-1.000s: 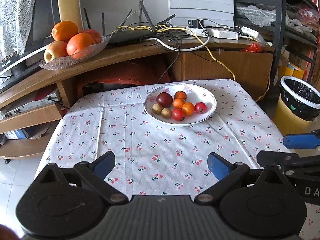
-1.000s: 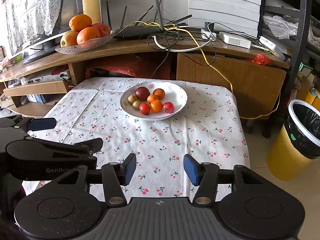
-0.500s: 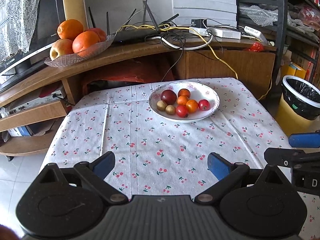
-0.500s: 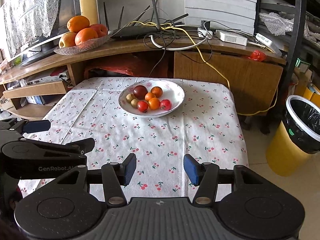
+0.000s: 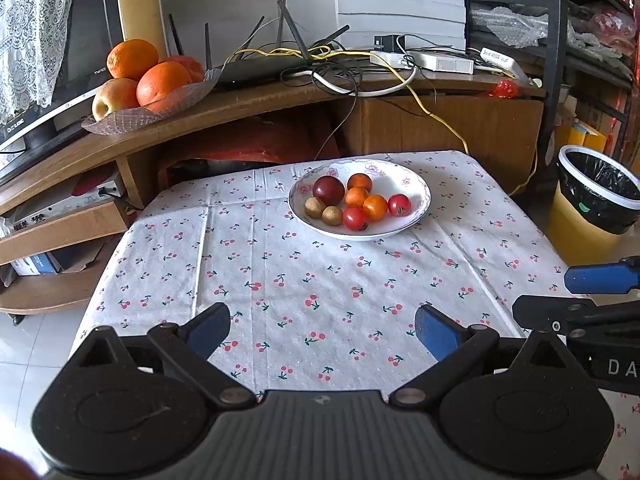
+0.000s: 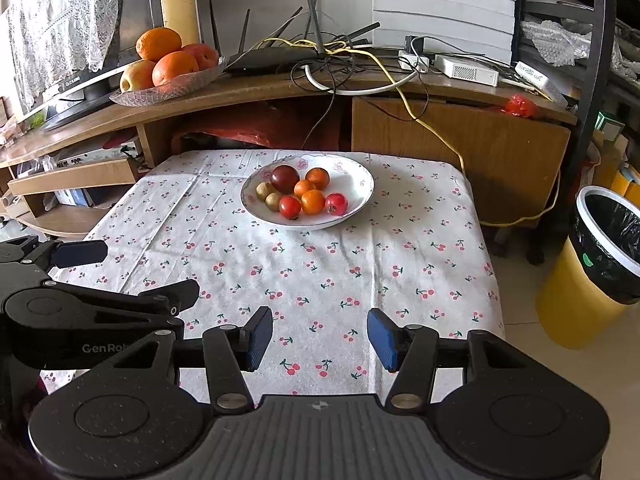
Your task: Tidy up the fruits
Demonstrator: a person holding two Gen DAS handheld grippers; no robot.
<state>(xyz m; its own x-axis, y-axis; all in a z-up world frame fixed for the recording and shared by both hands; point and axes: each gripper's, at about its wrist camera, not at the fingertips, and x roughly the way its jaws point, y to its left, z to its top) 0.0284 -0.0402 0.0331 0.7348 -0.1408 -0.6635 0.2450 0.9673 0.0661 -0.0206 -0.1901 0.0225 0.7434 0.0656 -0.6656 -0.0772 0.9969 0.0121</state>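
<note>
Both tongs gape; white plate (image 5: 420, 196) holds eight small fruits (image 5: 362, 202)

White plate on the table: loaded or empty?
Loaded. The white plate holds eight small fruits: one dark plum, the rest orange, red and tan.

table (image 5: 472, 168) | cherry-print cloth (image 5: 304, 280) covering it | white plate (image 5: 420, 196) of small fruits at far side
</note>
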